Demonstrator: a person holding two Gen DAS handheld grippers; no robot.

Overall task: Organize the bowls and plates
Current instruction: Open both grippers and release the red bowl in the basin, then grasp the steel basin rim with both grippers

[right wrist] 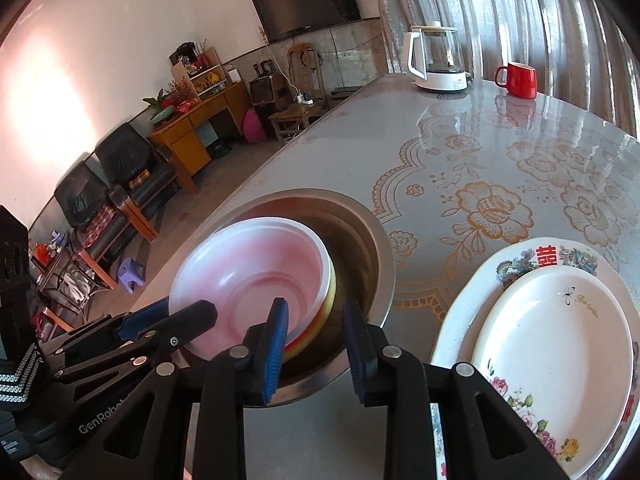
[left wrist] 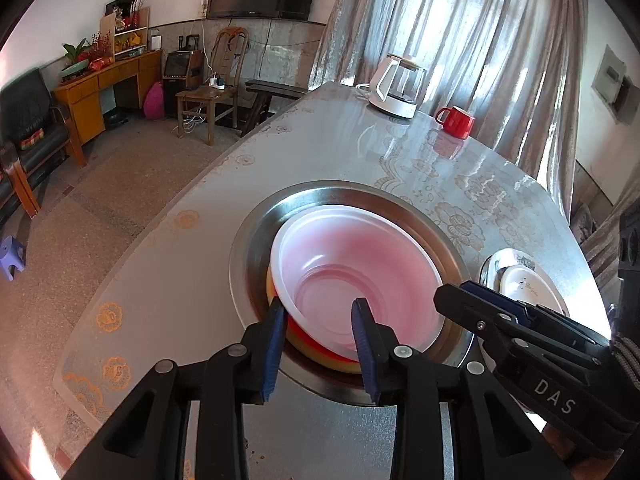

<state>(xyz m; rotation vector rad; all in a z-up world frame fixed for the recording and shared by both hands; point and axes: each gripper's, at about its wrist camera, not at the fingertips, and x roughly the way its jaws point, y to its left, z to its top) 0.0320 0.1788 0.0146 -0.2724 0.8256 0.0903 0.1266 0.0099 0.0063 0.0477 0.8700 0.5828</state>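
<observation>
A white bowl with a pink tint (left wrist: 352, 264) (right wrist: 256, 264) sits nested on a yellow and red bowl (left wrist: 316, 354) (right wrist: 324, 312) inside a steel basin (left wrist: 256, 248) (right wrist: 360, 248). My left gripper (left wrist: 319, 316) is open astride the near rim, one blue pad outside the stack and one inside the white bowl. My right gripper (right wrist: 316, 316) is open at the stack's right edge, which lies between its pads without being pressed. Each gripper shows in the other's view: the right (left wrist: 456, 292), the left (right wrist: 192, 312). A white oval plate (right wrist: 552, 340) rests on a larger floral plate (right wrist: 472, 300).
At the table's far end stand a white-based glass kettle (left wrist: 396, 84) (right wrist: 436, 60) and a red mug (left wrist: 456, 120) (right wrist: 516, 74). The glossy flowered table (left wrist: 168, 280) drops off to the left, with floor, chairs and a desk beyond.
</observation>
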